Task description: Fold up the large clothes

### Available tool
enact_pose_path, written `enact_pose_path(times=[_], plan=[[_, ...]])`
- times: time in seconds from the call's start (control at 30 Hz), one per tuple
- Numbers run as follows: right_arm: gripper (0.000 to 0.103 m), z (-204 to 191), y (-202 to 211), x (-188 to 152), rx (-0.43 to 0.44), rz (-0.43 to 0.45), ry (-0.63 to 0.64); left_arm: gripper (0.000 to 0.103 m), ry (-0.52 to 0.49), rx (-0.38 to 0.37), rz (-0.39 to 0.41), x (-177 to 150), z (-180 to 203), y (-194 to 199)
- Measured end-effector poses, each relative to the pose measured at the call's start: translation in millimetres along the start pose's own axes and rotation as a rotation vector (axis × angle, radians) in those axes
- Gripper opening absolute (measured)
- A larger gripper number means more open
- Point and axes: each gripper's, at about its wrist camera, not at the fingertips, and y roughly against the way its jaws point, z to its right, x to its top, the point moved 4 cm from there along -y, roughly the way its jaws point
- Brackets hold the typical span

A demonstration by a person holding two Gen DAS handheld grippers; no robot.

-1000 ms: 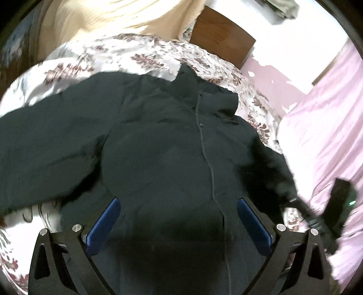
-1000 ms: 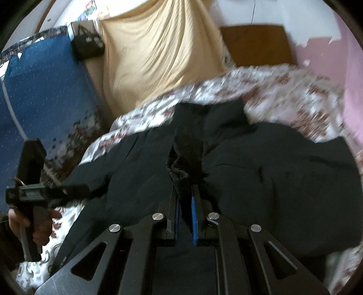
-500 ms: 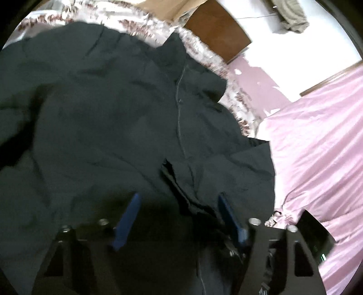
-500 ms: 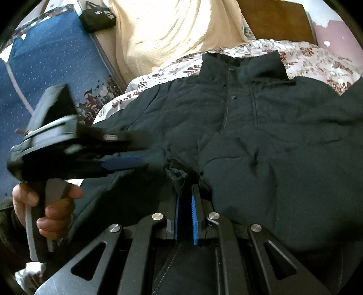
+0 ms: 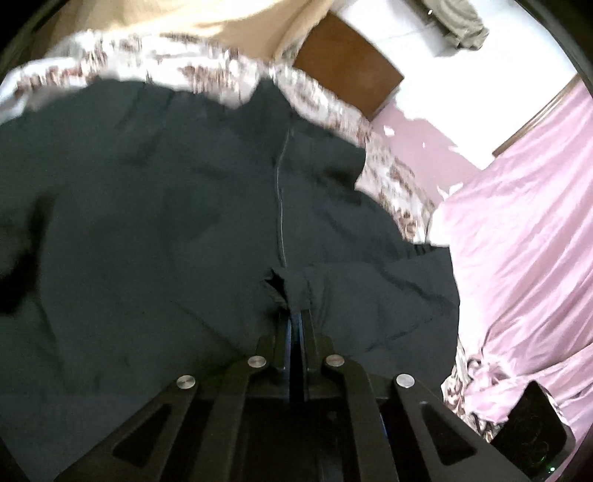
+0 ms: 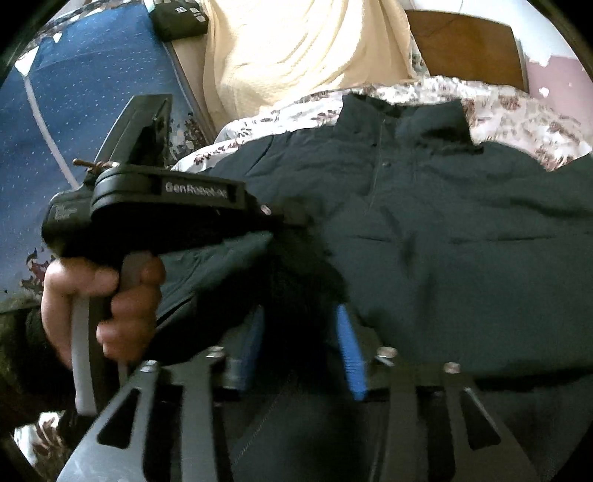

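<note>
A large dark jacket (image 5: 148, 222) lies front-up on a floral bedsheet (image 5: 393, 185), its zip running up the middle. One sleeve is folded across the front. My left gripper (image 5: 294, 315) is shut on that sleeve's cuff (image 5: 285, 285). In the right wrist view a hand (image 6: 100, 296) holds the left gripper's black housing (image 6: 166, 192), which reaches in from the left. My right gripper (image 6: 300, 315) has its jaws opening; the blue pads (image 6: 348, 348) stand apart with dark, blurred cuff fabric (image 6: 296, 281) loose between them. The jacket's collar (image 6: 400, 111) lies at the far end.
A cream blanket (image 6: 296, 55) and a wooden headboard (image 5: 344, 63) lie beyond the jacket. A pink sheet (image 5: 519, 241) fills the right side. A blue patterned mattress (image 6: 74, 92) with a black bag (image 6: 178, 18) on it stands at the left.
My left gripper has gone from wide open to shut on the sleeve cuff. My right gripper, shut on that cuff before, has spread its pads. Both have moved in low over the jacket front.
</note>
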Motion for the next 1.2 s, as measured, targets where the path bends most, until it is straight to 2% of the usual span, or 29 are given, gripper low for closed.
enact_pose_path(times=[0.13, 0.2, 0.33, 0.43, 0.53, 0.7, 0.77, 0.93, 1.07, 1.2], plan=[[0.054, 9, 31, 12, -0.08, 0.071, 0.054, 0.004, -0.066, 0.072, 0.126, 28, -1, 41], [0.059, 20, 45, 22, -0.148, 0.111, 0.076, 0.004, -0.1, 0.12, 0.177, 39, -5, 63], [0.065, 51, 55, 45, -0.293, 0.169, 0.088, 0.004, -0.136, 0.224, 0.236, 53, -23, 94], [0.065, 92, 41, 63, -0.374, 0.159, 0.033, 0.004, -0.133, 0.289, 0.199, 55, -42, 89], [0.065, 134, 16, 75, -0.395, 0.105, -0.064, 0.004, -0.14, 0.352, 0.16, 49, -57, 73], [0.065, 182, -28, 60, -0.402, -0.021, -0.164, 0.004, -0.14, 0.42, 0.105, 35, -80, 44], [0.065, 184, -44, 49, -0.388, -0.049, -0.179, 0.005, -0.13, 0.438, 0.089, 30, -90, 35], [0.067, 182, -57, 44, -0.395, -0.038, -0.164, 0.007, -0.096, 0.454, 0.068, 26, -102, 24], [0.071, 174, -56, 41, -0.415, -0.027, -0.143, 0.014, -0.082, 0.454, 0.065, 22, -102, 32], [0.072, 159, -35, 44, -0.458, 0.022, -0.128, 0.02, -0.049, 0.465, 0.023, 16, -101, 52]])
